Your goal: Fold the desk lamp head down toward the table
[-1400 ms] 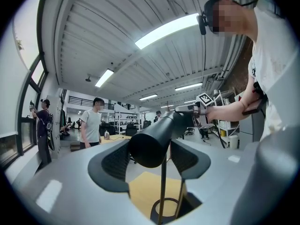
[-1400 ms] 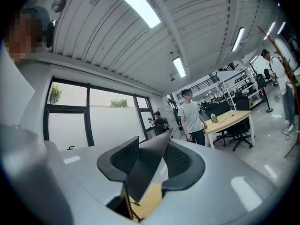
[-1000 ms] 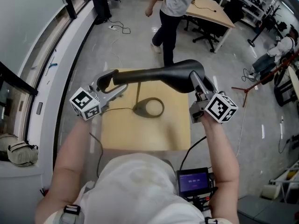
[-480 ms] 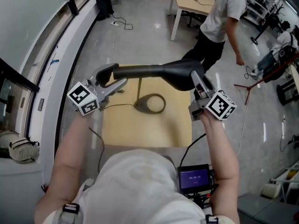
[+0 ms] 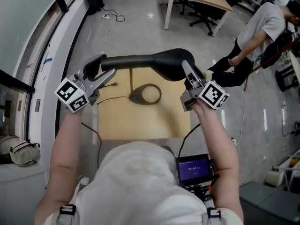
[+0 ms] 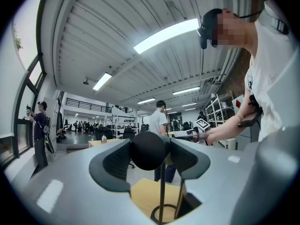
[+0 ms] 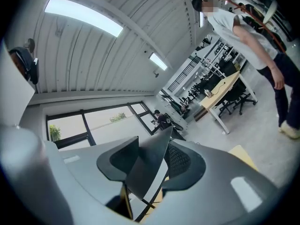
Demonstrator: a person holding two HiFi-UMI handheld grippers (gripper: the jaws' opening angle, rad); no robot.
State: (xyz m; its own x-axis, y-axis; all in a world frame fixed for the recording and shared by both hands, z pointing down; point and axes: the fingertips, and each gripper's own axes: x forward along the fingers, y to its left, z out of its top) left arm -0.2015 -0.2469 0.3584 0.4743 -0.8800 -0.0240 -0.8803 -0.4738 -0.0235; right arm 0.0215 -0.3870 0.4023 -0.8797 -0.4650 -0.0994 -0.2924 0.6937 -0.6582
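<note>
Left gripper [image 5: 96, 72] clamps lamp arm [image 5: 122, 61], 9 o'clock, bracing; right gripper [image 5: 187, 70] pinches lamp head [image 5: 165, 60], 3 o'clock, probably to lever it down.

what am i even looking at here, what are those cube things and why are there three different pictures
There is no robot here. A person holds a hand tool with two jaws in each hand, and the patterned cubes are part of those tools. The picture from above comes from a camera on the person's head. The other two come from cameras riding on each tool, looking along its jaws. On the small wooden table stands a black desk lamp with a ring-shaped base and a thin cord. The left gripper is closed on the rounded end of the lamp's long top part. The right gripper is closed on its wider, flatter end.
</note>
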